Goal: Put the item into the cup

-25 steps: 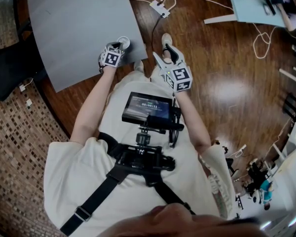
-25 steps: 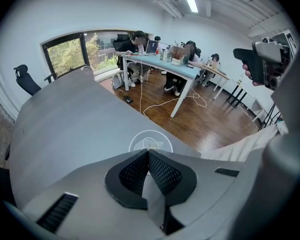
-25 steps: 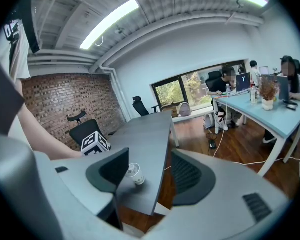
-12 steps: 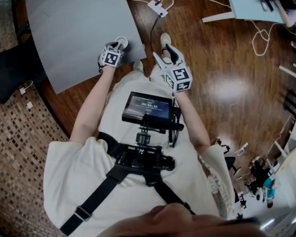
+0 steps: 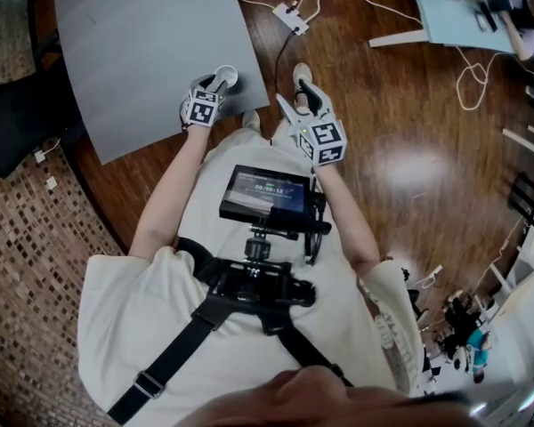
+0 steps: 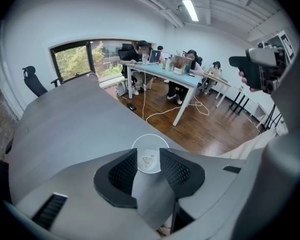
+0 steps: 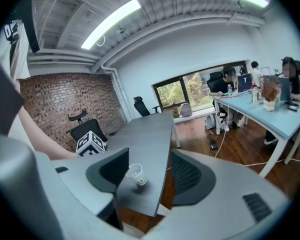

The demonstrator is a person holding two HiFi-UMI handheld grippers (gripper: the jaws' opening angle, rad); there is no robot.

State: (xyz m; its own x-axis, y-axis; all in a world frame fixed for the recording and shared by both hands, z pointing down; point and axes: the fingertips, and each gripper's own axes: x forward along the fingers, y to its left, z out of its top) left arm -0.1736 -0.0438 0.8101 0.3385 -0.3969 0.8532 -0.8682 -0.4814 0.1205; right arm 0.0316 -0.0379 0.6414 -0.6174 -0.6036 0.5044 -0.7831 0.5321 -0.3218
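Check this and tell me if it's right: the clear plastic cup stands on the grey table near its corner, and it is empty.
Not right. The clear plastic cup is not empty: a small pale crumpled item lies at its bottom, as the left gripper view shows. The rest holds: the cup stands on the grey table near its corner.

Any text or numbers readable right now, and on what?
"Y": laptop lid on the far desk.
Chest monitor: digits, too blurred to read.
Marker cubes: square patterns only, no words.
Cup: mark too small to read.
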